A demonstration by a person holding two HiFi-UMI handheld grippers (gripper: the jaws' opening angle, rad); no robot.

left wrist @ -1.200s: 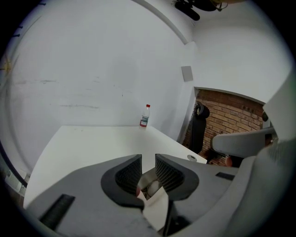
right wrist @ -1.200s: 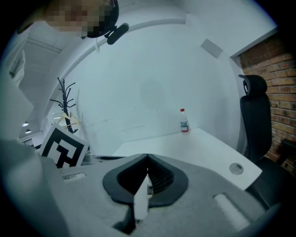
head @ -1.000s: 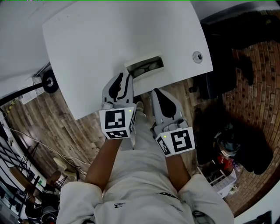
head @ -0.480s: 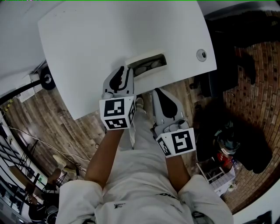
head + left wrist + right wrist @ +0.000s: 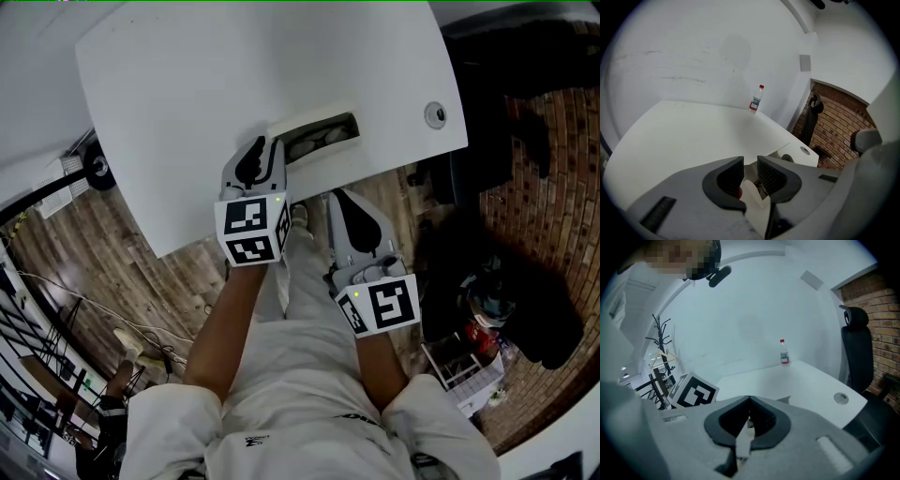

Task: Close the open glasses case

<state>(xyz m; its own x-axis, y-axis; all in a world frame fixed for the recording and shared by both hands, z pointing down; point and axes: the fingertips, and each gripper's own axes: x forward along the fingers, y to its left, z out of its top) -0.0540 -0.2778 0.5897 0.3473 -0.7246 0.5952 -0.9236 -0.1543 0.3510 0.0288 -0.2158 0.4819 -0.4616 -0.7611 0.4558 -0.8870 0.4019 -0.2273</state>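
Open glasses case at the near edge of the white tabletop, dark inside with something pale lying in it. Lid hard to make out, probably the white flap along the far side. Left gripper just beside the case's left end, jaws a narrow gap apart with nothing between them. Right gripper nearer and to the right, off the tabletop's edge and over the floor, jaws pressed together and empty.

Judged as the approach, with the closing not yet begun. To do it well:

- Bring the left gripper over the far side of the case and fold the lid toward the near side with the flat of a jaw, rather than pinching it.
- Steady the base with the right gripper's closed tip. So near the edge, real risk of shoving the case off with any sideways push.
- Check first for contents sitting below the rim.
- Then press straight down until seated.
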